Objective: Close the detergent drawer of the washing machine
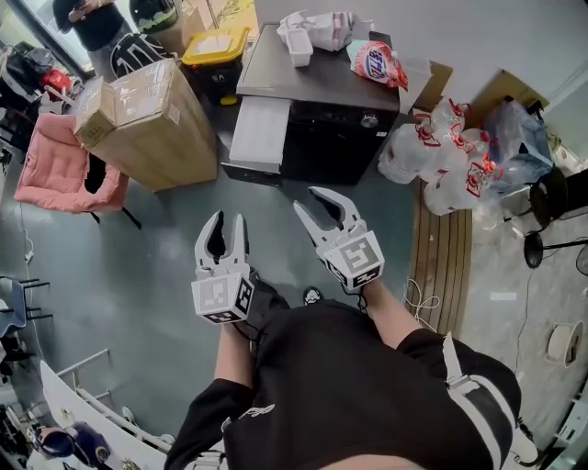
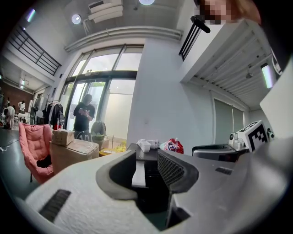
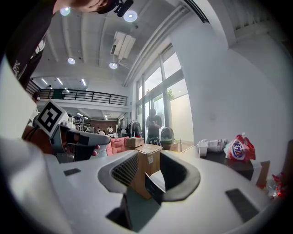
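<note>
The black washing machine (image 1: 333, 124) stands ahead on the floor. Its white detergent drawer (image 1: 260, 133) sticks out at the left front, towards me. My left gripper (image 1: 226, 235) is open and empty, a short way in front of the drawer. In the left gripper view the drawer (image 2: 138, 172) shows as a white strip between the jaws of the left gripper (image 2: 147, 172). My right gripper (image 1: 327, 207) is open too, nearer the machine's dark front. In the right gripper view the right gripper (image 3: 149, 176) frames a cardboard box (image 3: 147, 165) and the drawer's corner (image 3: 154, 183).
Cardboard boxes (image 1: 152, 119) stand left of the machine, with a pink chair (image 1: 64, 170) beyond them. A yellow-lidded bin (image 1: 214, 50) sits behind. A detergent bag (image 1: 378, 64) and white bags (image 1: 317, 27) lie on the machine. Bags of bottles (image 1: 441, 156) and a wooden pallet (image 1: 446, 257) are at the right. A person (image 1: 87, 23) stands far back.
</note>
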`<action>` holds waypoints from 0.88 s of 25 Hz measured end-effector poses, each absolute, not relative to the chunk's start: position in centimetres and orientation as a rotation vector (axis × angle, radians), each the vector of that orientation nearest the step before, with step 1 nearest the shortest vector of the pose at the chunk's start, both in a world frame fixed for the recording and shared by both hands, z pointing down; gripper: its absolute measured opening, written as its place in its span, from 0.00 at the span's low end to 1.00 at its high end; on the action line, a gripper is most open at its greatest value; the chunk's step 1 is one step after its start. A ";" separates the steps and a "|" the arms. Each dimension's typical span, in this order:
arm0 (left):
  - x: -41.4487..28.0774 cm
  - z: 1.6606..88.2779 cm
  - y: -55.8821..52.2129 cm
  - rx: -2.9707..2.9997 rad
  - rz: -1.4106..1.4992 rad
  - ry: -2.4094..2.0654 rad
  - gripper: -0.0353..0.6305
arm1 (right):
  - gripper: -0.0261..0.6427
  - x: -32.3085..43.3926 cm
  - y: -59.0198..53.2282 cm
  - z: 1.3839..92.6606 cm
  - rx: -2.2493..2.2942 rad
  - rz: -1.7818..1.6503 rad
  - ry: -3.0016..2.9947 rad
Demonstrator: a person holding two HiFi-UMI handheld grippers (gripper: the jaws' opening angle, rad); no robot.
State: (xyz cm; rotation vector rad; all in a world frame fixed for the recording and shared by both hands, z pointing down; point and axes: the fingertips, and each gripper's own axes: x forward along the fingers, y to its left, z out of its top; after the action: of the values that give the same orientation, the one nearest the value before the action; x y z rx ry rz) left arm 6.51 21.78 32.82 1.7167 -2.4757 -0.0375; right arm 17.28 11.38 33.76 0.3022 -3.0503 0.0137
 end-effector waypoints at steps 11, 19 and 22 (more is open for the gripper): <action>-1.7 33.7 18.1 1.856 -0.052 -2.334 0.27 | 0.27 8.6 9.8 35.4 0.421 0.039 -2.979; -7.2 34.8 16.3 1.961 -0.039 -2.192 0.28 | 0.27 4.9 8.8 35.7 0.603 0.057 -2.906; -8.8 35.4 16.1 1.999 -0.028 -2.127 0.28 | 0.27 4.0 8.8 36.2 0.678 0.070 -2.868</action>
State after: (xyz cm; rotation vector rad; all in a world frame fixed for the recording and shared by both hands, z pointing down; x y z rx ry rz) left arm -8.76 16.08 35.41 1.9993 -2.1274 -0.0276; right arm 3.97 8.77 36.16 0.6781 -2.8679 0.0702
